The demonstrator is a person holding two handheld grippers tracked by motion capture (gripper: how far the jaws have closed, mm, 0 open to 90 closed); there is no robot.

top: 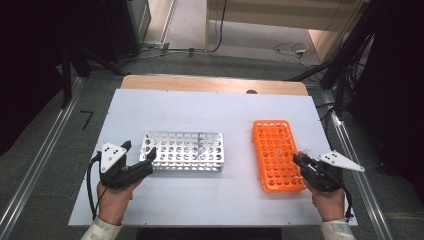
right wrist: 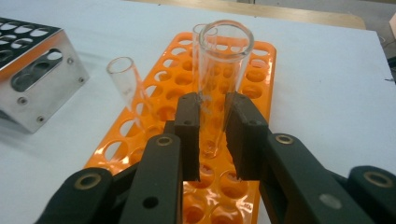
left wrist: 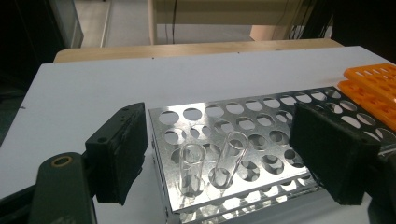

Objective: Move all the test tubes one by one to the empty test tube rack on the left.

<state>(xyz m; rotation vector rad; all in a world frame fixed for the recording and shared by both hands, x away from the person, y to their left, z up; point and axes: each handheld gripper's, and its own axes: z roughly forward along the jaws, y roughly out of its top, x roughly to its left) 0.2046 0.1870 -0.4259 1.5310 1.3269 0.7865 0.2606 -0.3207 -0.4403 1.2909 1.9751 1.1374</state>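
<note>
Pretty even overhead light here, so the white rectangular table top (top: 200, 200) looks bright and a bit washed out, while the room edges fall off into near black. Shadows are soft and short, tucked just under the shiny perforated metal tube rack (left wrist: 243, 140), which throws patchy glare off its top plate. The high view is low-res and mushy. In the right gripper view the clear glass test tube (right wrist: 219, 79) is fairly sharp, with the background gone soft.
</note>
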